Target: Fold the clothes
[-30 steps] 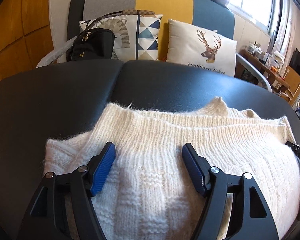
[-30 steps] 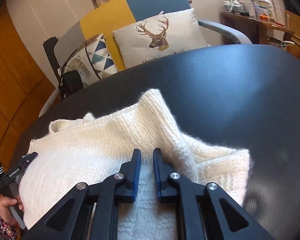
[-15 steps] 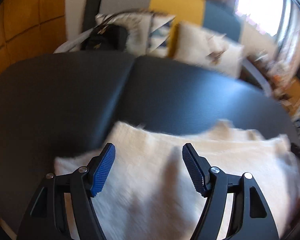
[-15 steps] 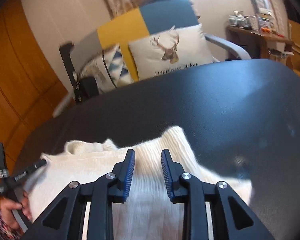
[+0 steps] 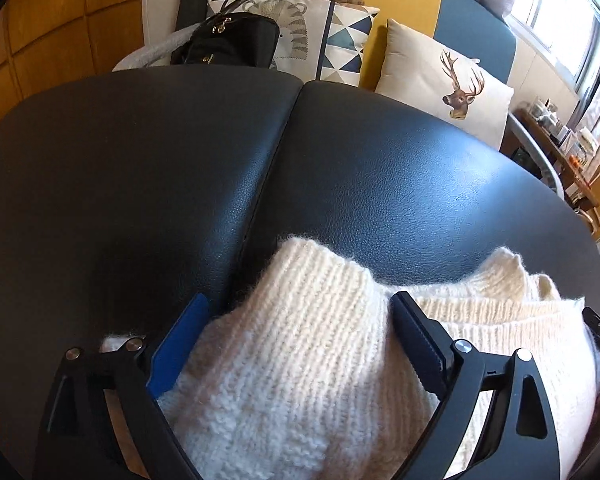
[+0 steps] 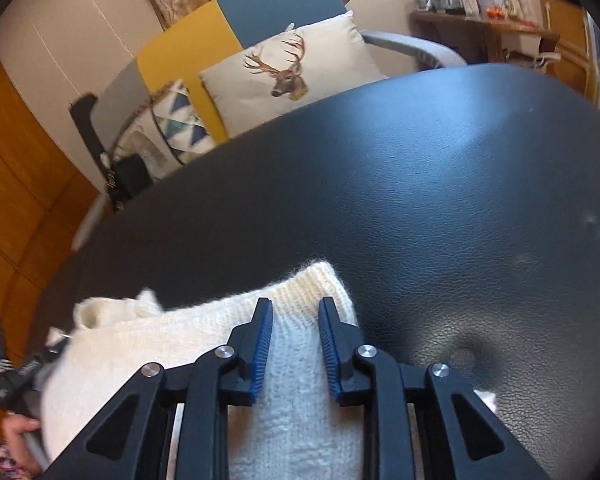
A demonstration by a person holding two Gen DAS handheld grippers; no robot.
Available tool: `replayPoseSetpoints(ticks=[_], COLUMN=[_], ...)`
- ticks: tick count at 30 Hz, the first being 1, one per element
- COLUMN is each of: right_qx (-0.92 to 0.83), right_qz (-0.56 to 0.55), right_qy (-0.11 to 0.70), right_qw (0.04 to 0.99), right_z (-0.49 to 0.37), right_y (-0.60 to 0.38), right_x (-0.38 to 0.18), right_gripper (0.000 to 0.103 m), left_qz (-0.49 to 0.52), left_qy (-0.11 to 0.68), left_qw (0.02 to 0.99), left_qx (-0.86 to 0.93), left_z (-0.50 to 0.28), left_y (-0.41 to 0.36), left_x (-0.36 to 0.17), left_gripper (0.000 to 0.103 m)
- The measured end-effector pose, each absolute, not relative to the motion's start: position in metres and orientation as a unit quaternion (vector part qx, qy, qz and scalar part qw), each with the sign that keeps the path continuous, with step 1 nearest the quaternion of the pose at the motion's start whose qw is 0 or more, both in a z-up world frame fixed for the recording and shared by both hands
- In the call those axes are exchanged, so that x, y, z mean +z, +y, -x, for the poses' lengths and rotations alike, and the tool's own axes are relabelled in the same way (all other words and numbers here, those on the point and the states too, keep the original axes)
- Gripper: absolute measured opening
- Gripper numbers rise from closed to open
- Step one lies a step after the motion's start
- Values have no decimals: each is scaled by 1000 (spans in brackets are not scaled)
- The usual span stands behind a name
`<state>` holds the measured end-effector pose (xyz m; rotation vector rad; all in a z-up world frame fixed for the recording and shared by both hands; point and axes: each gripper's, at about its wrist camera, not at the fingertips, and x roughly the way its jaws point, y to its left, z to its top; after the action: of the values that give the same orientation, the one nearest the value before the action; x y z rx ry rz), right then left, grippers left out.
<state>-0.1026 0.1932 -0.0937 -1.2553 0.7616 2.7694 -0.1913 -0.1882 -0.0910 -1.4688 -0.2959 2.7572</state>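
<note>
in the left wrist view we see the cream knit sweater (image 5: 300, 360) lying folded on the near part of the black padded desk (image 5: 380, 184). our left gripper (image 5: 300, 340) has its jaws spread wide; they have just been opening, and a ribbed fold of the sweater rises between them, loose rather than pinched. beyond the desk stands a sofa with a deer cushion (image 5: 448, 92) and a black handbag (image 5: 232, 44).

in the right wrist view the sweater (image 6: 172, 344) lies at the desk's (image 6: 420, 200) near left. our right gripper (image 6: 294, 344) holds its jaws narrowly apart, having just been closing a little; the knit lies beneath and between them, and we cannot tell whether the pads touch it.
</note>
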Motion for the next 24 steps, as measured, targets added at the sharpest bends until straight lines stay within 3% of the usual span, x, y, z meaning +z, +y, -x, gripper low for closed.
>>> replayPoseSetpoints(ticks=[5, 8, 13, 18, 24], right_qx=[904, 914, 914, 908, 912], right_qz=[360, 384, 402, 383, 373], right_qy=[229, 133, 50, 171, 162], right_qw=[12, -8, -2, -10, 57], right_z=[63, 52, 47, 29, -16], right_y=[188, 161, 143, 191, 237], right_x=[-65, -61, -84, -86, -65], right_gripper=[30, 30, 30, 30, 30], left_qz=[432, 382, 397, 427, 423], left_qy=[-112, -126, -46, -61, -54], left_qw=[-5, 7, -19, -5, -8], left_qx=[895, 915, 917, 902, 904], left_z=[159, 129, 124, 130, 126], left_y=[-195, -195, -175, -182, -181], left_x=[-73, -62, -81, -92, -91], left_gripper=[94, 95, 95, 97, 97])
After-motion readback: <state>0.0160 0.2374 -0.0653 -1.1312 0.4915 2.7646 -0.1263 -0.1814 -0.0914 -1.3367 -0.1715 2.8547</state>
